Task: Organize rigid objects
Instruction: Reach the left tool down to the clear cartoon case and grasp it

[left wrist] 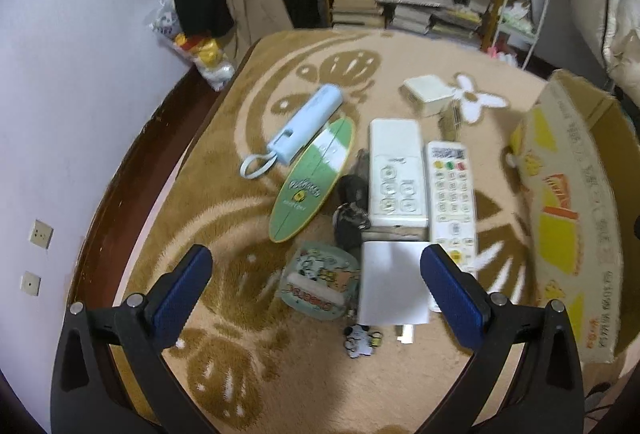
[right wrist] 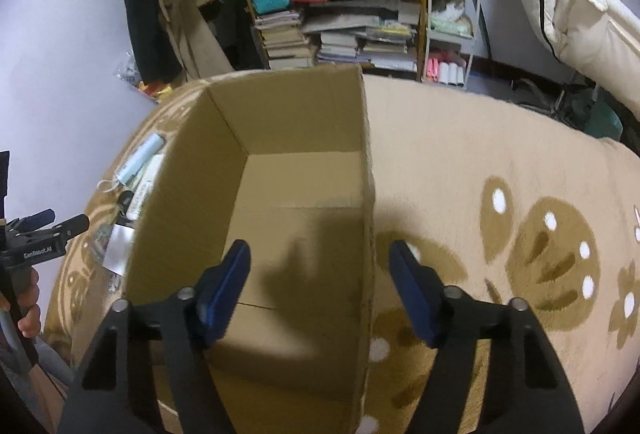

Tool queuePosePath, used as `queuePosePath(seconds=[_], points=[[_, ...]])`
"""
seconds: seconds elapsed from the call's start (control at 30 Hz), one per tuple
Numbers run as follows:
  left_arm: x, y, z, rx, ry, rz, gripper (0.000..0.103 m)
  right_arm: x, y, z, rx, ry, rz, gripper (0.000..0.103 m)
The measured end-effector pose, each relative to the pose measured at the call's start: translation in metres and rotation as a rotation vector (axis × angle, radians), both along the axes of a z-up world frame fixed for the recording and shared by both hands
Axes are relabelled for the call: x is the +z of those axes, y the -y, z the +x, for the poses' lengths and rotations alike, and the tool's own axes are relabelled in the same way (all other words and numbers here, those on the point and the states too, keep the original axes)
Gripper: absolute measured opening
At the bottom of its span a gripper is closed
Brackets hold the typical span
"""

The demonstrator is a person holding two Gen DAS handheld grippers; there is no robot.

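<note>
White box (left wrist: 394,282) is lying on the blanket (left wrist: 224,194) between the left gripper (left wrist: 316,286) fingers, which are standing apart (likely light, stiff, smooth-sided); gripping its long sides seems best. The right gripper (right wrist: 320,290), also spread, is hovering over the cardboard carton (right wrist: 280,186).

Objects lie clustered on the tan patterned blanket. Pale blue power bank (left wrist: 306,124) with loop cord, lying diagonally, its edge over a green-and-white surfboard-shaped board (left wrist: 311,180). Right of that, a white power strip (left wrist: 396,174) and a white remote (left wrist: 452,200) lie side by side, lengthwise. Black keys (left wrist: 350,214) just left of the strip. Plain white box (left wrist: 394,282) nearest me, beside a cartoon-printed tin (left wrist: 320,280). White cube adapter (left wrist: 428,92) farther off. Open cardboard box (right wrist: 296,194) stands to the right, nothing visible inside it.
</note>
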State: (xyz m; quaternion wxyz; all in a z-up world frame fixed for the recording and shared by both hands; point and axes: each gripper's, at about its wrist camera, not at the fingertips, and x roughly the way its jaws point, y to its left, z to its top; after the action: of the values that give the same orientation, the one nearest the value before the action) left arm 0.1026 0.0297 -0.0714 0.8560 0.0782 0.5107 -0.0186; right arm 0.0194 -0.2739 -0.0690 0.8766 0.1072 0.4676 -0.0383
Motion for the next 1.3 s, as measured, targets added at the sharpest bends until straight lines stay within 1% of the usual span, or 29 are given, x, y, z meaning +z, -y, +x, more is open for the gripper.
queuePosePath(seconds=[0.03, 0.1, 0.2, 0.37, 0.4, 0.43, 0.47, 0.5, 0.63, 0.8, 0.93, 1.1, 1.3], points=[[-0.004, -0.003, 0.004, 0.014, -0.013, 0.0, 0.103, -0.001, 0.0, 0.001, 0.001, -0.008, 0.0, 0.057], [-0.007, -0.008, 0.009, 0.027, -0.03, -0.016, 0.103, -0.003, 0.001, 0.002, 0.004, -0.021, -0.007, 0.048], [-0.01, -0.015, 0.014, 0.049, -0.042, -0.04, 0.103, -0.005, 0.002, 0.004, -0.001, -0.035, -0.02, 0.042], [-0.021, -0.023, 0.02, 0.08, -0.068, -0.053, 0.103, -0.011, 0.008, 0.008, -0.021, -0.067, 0.0, 0.039], [-0.024, -0.024, 0.022, 0.083, -0.074, -0.049, 0.103, -0.013, 0.007, 0.009, -0.019, -0.075, -0.006, 0.034], [-0.027, -0.025, 0.023, 0.089, -0.079, -0.034, 0.103, -0.015, 0.006, 0.009, -0.02, -0.086, -0.015, 0.027], [-0.028, -0.026, 0.023, 0.092, -0.082, -0.024, 0.103, -0.015, 0.006, 0.009, -0.023, -0.093, -0.034, 0.024], [-0.03, -0.027, 0.024, 0.097, -0.086, -0.014, 0.103, -0.015, 0.006, 0.009, -0.022, -0.095, -0.055, 0.018], [-0.039, -0.033, 0.027, 0.122, -0.114, -0.001, 0.103, -0.016, 0.012, 0.009, -0.031, -0.091, -0.048, 0.008], [-0.047, -0.035, 0.027, 0.126, -0.143, 0.016, 0.103, -0.017, 0.012, 0.007, -0.026, -0.084, -0.053, 0.008], [-0.053, -0.034, 0.026, 0.122, -0.167, 0.043, 0.103, -0.017, 0.01, 0.008, -0.024, -0.082, -0.058, 0.008], [-0.056, -0.032, 0.027, 0.11, -0.174, 0.022, 0.103, -0.018, 0.011, 0.006, -0.03, -0.082, -0.042, 0.008], [-0.06, -0.03, 0.028, 0.1, -0.179, 0.017, 0.103, -0.017, 0.012, 0.006, -0.026, -0.083, -0.045, 0.008]])
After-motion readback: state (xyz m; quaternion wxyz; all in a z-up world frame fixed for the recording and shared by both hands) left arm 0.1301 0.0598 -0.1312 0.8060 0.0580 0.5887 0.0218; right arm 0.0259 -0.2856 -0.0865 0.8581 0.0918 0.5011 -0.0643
